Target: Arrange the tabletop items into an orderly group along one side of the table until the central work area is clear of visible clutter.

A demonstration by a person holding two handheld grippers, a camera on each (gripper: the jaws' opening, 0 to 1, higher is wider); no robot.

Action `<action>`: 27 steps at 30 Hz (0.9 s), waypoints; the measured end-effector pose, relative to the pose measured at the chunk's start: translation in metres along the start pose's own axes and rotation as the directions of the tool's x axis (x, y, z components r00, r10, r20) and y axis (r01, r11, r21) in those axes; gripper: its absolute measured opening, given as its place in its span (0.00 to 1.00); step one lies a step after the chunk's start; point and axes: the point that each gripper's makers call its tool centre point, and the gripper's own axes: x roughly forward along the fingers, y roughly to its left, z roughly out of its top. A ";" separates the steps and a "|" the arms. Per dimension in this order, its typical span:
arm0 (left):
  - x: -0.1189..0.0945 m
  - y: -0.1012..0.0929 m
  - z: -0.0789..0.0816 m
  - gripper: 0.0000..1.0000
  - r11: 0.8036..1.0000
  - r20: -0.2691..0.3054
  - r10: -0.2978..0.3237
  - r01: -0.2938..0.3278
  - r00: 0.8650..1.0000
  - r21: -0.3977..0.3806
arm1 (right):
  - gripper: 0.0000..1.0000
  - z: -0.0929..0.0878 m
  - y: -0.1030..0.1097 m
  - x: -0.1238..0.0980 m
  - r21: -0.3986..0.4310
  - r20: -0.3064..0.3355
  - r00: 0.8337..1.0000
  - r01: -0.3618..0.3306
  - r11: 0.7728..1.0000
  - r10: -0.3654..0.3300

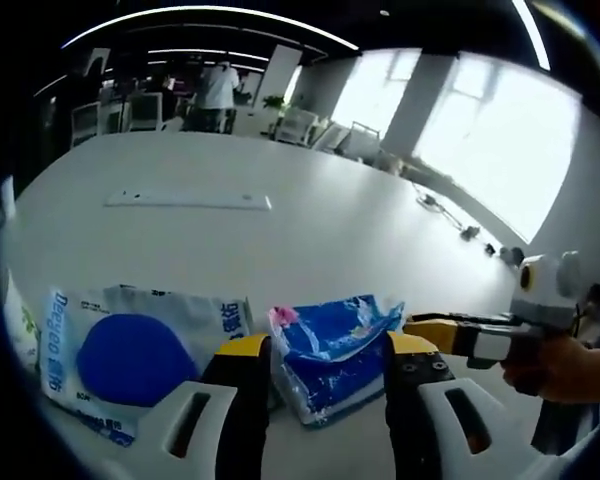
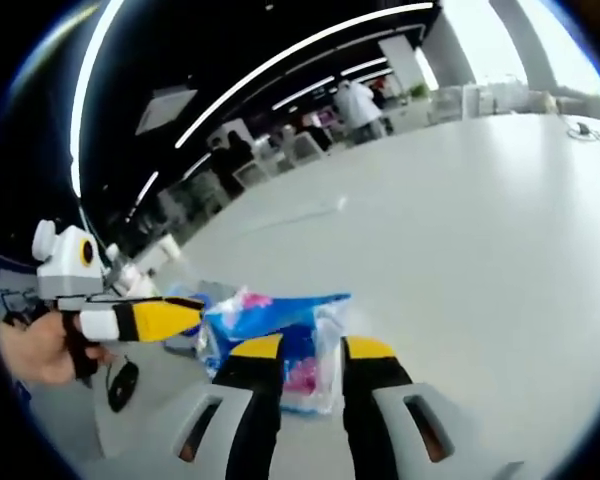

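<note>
A blue plastic packet (image 1: 330, 350) lies on the white table (image 1: 310, 240), between the two jaws of my left gripper (image 1: 328, 345), which stand wide apart on either side of it. My right gripper (image 1: 425, 325) comes in from the right, held by a hand (image 1: 560, 365), and its tip meets the packet's right corner. In the right gripper view the blue packet (image 2: 302, 368) sits between the narrowed jaws of my right gripper (image 2: 315, 347), and my left gripper (image 2: 165, 318) reaches in from the left. A white wipes pack with a blue oval lid (image 1: 130, 355) lies just left of the packet.
A long white strip (image 1: 188, 200) lies farther out on the table. Cables (image 1: 440, 205) run along the window-side edge. A white and green pack (image 1: 20, 325) shows at the far left. A small black object (image 2: 122, 385) lies below the left gripper. A person (image 1: 218, 88) and chairs stand beyond the table.
</note>
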 end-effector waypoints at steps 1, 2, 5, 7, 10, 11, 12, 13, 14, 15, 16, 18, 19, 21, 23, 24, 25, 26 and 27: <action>0.000 -0.001 0.001 0.47 1.000 0.005 -0.005 0.005 1.000 0.008 | 0.25 0.001 0.001 -0.001 -0.014 0.005 1.000 0.002 1.000 -0.002; 0.000 -0.002 0.001 0.54 1.000 0.006 -0.009 0.009 1.000 0.014 | 0.30 0.001 0.001 -0.001 -0.023 0.007 1.000 0.004 1.000 -0.004; 0.001 -0.005 0.002 0.83 1.000 0.018 -0.014 0.014 1.000 0.022 | 0.43 0.003 0.003 -0.003 -0.039 0.022 1.000 0.001 0.999 0.000; -0.002 -0.007 0.005 0.89 0.999 0.038 -0.014 0.012 0.999 0.045 | 0.53 0.005 0.007 -0.004 -0.043 0.039 0.999 -0.003 0.999 0.004; -0.004 -0.012 0.007 0.96 0.997 0.050 -0.031 0.028 0.998 0.065 | 0.62 0.005 0.011 -0.005 -0.061 0.044 0.999 -0.004 0.998 0.006; -0.004 -0.014 0.007 0.97 0.997 0.048 -0.040 0.037 0.998 0.068 | 0.64 0.005 0.012 -0.005 -0.063 0.044 0.999 -0.004 0.998 0.006; -0.004 -0.013 0.006 0.97 0.998 0.043 -0.039 0.036 0.998 0.060 | 0.65 0.004 0.011 -0.005 -0.072 0.040 0.999 -0.002 0.997 0.005; -0.004 -0.014 0.005 0.97 0.998 0.030 -0.040 0.039 0.999 0.045 | 0.68 0.003 0.011 -0.006 -0.079 0.037 0.999 -0.002 0.997 0.005; -0.005 -0.013 0.003 0.97 0.999 0.022 -0.038 0.037 0.999 0.036 | 0.70 0.003 0.012 -0.006 -0.084 0.034 0.999 -0.001 0.996 0.004; -0.006 -0.013 0.003 0.97 0.999 0.020 -0.037 0.036 0.999 0.038 | 0.71 0.002 0.012 -0.007 -0.092 0.035 0.999 0.001 0.996 0.002; -0.007 -0.012 0.003 0.97 0.998 0.021 -0.035 0.034 0.999 0.044 | 0.71 0.002 0.012 -0.008 -0.093 0.035 0.999 0.001 0.996 0.003; -0.009 -0.012 0.004 0.97 0.998 0.020 -0.032 0.031 0.999 0.059 | 0.71 0.002 0.014 -0.010 -0.092 0.035 0.999 0.000 0.996 0.004; -0.010 -0.012 0.005 0.97 0.997 0.019 -0.032 0.031 0.999 0.066 | 0.71 0.002 0.013 -0.011 -0.093 0.035 0.999 0.001 0.996 0.003; -0.014 -0.011 0.005 0.97 0.996 0.015 -0.026 0.025 1.000 0.083 | 0.71 0.004 0.014 -0.013 -0.089 0.042 0.999 0.002 0.996 0.002; -0.017 -0.009 0.006 0.97 0.996 0.013 -0.024 0.023 1.000 0.087 | 0.71 0.006 0.014 -0.014 -0.089 0.047 0.999 0.003 0.996 0.001; -0.020 -0.008 0.006 0.97 0.996 0.012 -0.020 0.019 1.000 0.090 | 0.71 0.007 0.015 -0.015 -0.093 0.047 0.999 0.003 0.996 0.002; -0.021 -0.007 0.006 0.97 0.996 0.012 -0.019 0.018 1.000 0.092 | 0.71 0.008 0.016 -0.015 -0.095 0.046 0.999 0.002 0.996 0.002; -0.023 -0.006 0.006 0.97 0.995 0.012 -0.015 0.013 1.000 0.098 | 0.71 0.008 0.017 -0.016 -0.097 0.046 0.999 0.002 0.995 0.002; -0.025 -0.005 0.007 0.97 0.995 0.012 -0.014 0.013 1.000 0.102 | 0.71 0.009 0.018 -0.017 -0.100 0.047 0.999 0.003 0.995 0.002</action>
